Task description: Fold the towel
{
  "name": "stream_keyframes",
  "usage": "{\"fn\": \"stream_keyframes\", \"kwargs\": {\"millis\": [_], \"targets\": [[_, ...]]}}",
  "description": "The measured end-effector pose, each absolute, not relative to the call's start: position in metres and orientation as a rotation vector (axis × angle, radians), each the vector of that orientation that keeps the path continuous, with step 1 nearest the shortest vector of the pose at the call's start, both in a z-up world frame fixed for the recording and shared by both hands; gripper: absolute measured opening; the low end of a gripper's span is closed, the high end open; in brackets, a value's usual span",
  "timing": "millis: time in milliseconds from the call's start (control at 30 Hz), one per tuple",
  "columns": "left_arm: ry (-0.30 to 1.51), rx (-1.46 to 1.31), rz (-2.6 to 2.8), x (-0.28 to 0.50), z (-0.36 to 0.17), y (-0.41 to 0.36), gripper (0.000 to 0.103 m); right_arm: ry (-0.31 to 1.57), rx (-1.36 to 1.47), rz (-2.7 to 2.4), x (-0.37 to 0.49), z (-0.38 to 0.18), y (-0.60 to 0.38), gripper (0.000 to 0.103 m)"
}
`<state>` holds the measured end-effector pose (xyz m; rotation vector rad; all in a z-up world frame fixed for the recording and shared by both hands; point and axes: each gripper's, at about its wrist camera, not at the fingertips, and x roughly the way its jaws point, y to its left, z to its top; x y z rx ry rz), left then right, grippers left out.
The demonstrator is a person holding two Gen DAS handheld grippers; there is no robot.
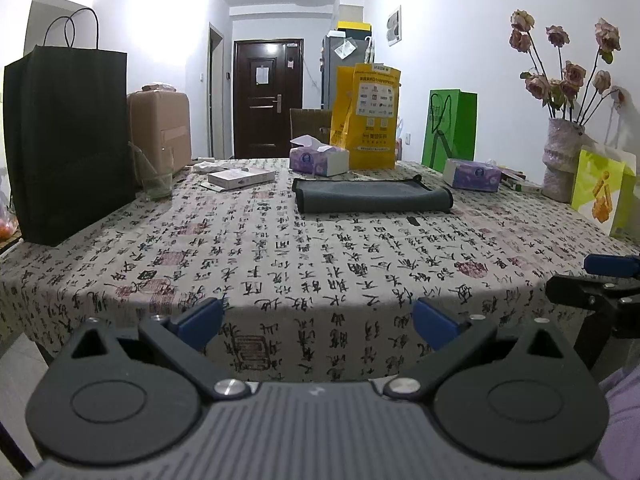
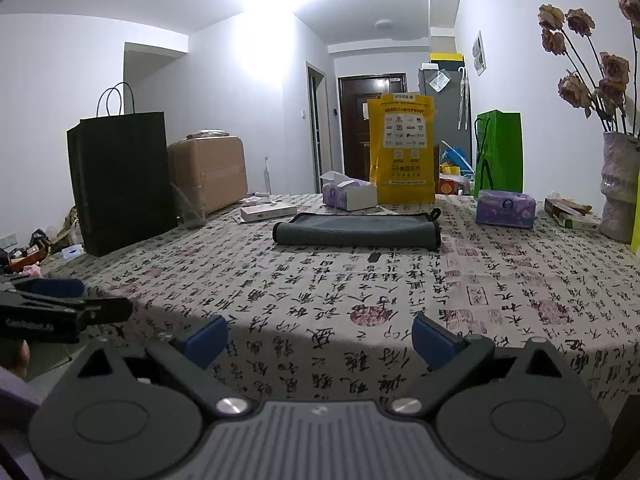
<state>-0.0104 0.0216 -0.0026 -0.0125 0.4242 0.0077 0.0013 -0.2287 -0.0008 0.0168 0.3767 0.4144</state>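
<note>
A dark grey towel [image 1: 374, 196] lies folded into a long flat strip on the far half of the table; it also shows in the right wrist view [image 2: 358, 229]. My left gripper [image 1: 318, 320] is open and empty, held back at the table's near edge, far from the towel. My right gripper [image 2: 320, 340] is open and empty, also at the near edge. The right gripper shows at the right edge of the left wrist view [image 1: 600, 284]. The left gripper shows at the left edge of the right wrist view [image 2: 60, 304].
The table wears a calligraphy-print cloth [image 1: 280, 264]. A black paper bag [image 1: 68, 140] and a glass [image 1: 158, 184] stand left. Tissue boxes [image 1: 320, 160], a yellow bag [image 1: 366, 116], a green bag [image 1: 450, 128] and a flower vase [image 1: 562, 160] line the back and right.
</note>
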Motion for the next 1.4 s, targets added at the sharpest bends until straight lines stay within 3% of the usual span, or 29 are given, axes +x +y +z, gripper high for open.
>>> {"fn": "stream_keyframes", "kwargs": {"millis": [1400], "targets": [[0.401, -0.007, -0.009, -0.019, 0.000, 0.015, 0.103, 0.390, 0.048, 0.405, -0.010, -0.003, -0.238, 0.099]]}}
